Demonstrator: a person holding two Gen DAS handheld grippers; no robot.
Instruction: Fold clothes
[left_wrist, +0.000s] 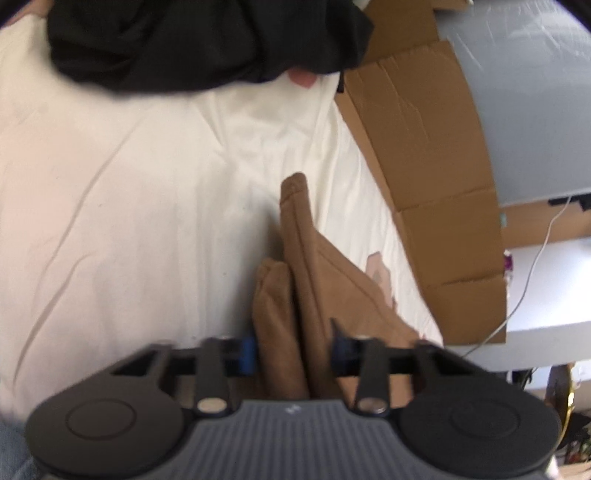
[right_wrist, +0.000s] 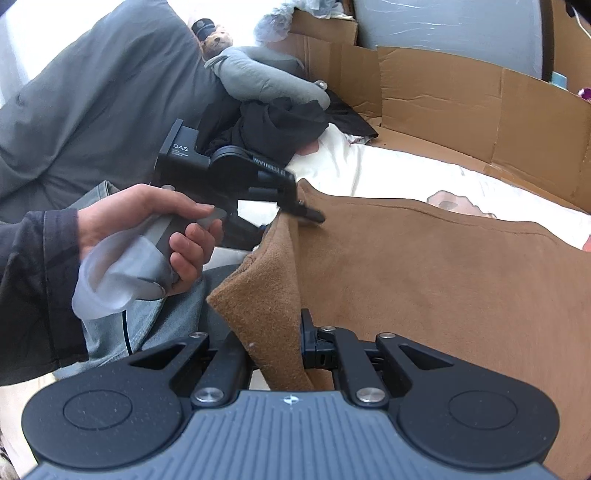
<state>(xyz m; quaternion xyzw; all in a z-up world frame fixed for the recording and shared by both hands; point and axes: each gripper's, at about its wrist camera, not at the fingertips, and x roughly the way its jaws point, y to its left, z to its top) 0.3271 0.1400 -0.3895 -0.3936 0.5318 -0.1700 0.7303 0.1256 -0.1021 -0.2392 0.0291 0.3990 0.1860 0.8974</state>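
both grippers, left and right, closed on soft tan fleece garment bunched between fingers; folding barely begun, crumpled black garment beyond fingers untouched.

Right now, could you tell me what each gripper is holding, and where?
Both grip the brown garment: the right gripper and the left gripper each pinch a bunched fold of its edge.
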